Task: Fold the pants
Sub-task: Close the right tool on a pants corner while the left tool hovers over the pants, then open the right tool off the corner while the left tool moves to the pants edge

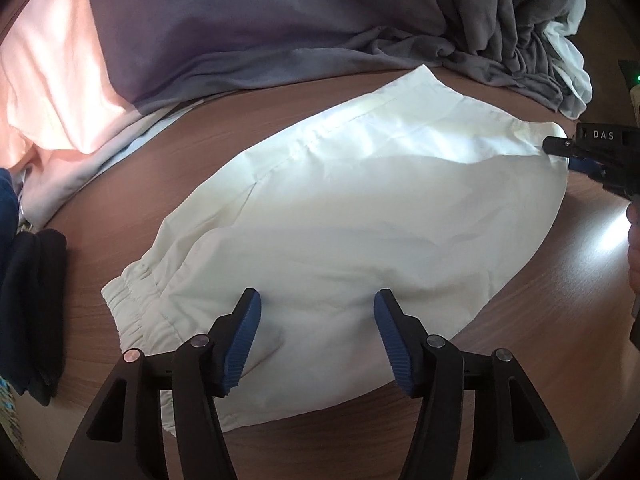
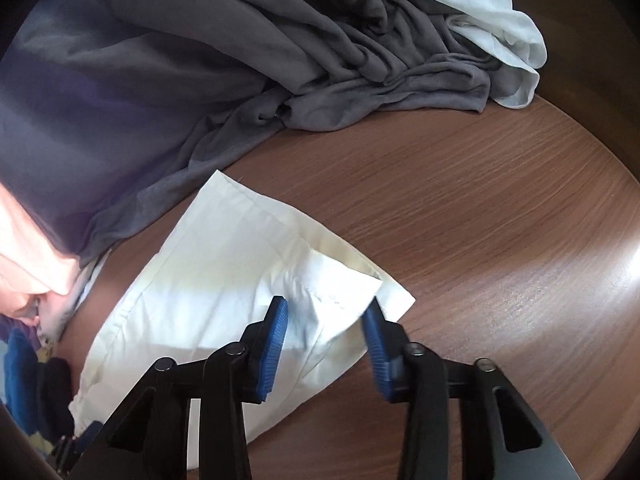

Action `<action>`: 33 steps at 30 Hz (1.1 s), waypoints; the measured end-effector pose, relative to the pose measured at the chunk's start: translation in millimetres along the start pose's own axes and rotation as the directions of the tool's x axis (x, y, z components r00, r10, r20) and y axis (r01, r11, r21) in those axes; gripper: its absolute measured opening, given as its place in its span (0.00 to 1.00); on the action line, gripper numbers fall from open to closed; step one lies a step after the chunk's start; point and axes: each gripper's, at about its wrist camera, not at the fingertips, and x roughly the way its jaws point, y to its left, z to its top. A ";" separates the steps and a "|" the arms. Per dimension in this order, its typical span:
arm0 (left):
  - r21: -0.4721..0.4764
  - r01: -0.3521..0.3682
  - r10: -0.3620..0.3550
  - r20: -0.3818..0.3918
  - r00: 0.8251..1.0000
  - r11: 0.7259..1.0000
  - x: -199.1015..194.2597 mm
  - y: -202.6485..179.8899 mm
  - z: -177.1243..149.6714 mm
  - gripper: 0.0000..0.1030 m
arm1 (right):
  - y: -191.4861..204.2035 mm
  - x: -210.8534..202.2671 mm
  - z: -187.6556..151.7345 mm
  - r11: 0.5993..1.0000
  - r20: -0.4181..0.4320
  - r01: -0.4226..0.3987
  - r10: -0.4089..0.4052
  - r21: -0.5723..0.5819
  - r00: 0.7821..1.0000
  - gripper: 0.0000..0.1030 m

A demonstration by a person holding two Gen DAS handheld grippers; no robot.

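Note:
White pants (image 1: 340, 220) lie folded lengthwise on the brown wooden table (image 1: 560, 320), the elastic waistband at lower left and the hem at upper right. My left gripper (image 1: 318, 304) is open, its blue pads just above the cloth near the waist end. My right gripper (image 2: 326, 308) is open over the hem corner of the pants (image 2: 224, 280); in the left wrist view it shows at the right edge (image 1: 560, 148), next to the hem corner.
A grey garment pile (image 2: 280, 60) and a white cloth (image 2: 500, 40) lie at the back. A pink cloth (image 1: 52, 92) and dark clothes (image 1: 32, 308) lie at the left. Bare table (image 2: 500, 220) stretches to the right.

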 end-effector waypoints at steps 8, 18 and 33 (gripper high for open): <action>-0.024 0.071 -0.072 -0.048 0.996 0.997 8.9 1.2 2.9 0.58 | -0.3 -29.4 -1.3 0.999 0.089 0.049 -0.049 0.002 0.995 0.13; -0.009 0.087 -0.087 -0.050 0.995 0.996 9.4 -2.1 0.2 0.60 | -8.4 -25.6 -6.9 0.993 0.087 0.108 -0.104 -0.047 0.991 0.13; 0.124 0.123 -0.137 0.113 0.984 0.985 -35.5 -0.5 32.4 0.63 | -11.4 -31.5 -6.4 0.990 0.130 0.143 -0.143 0.008 0.981 0.47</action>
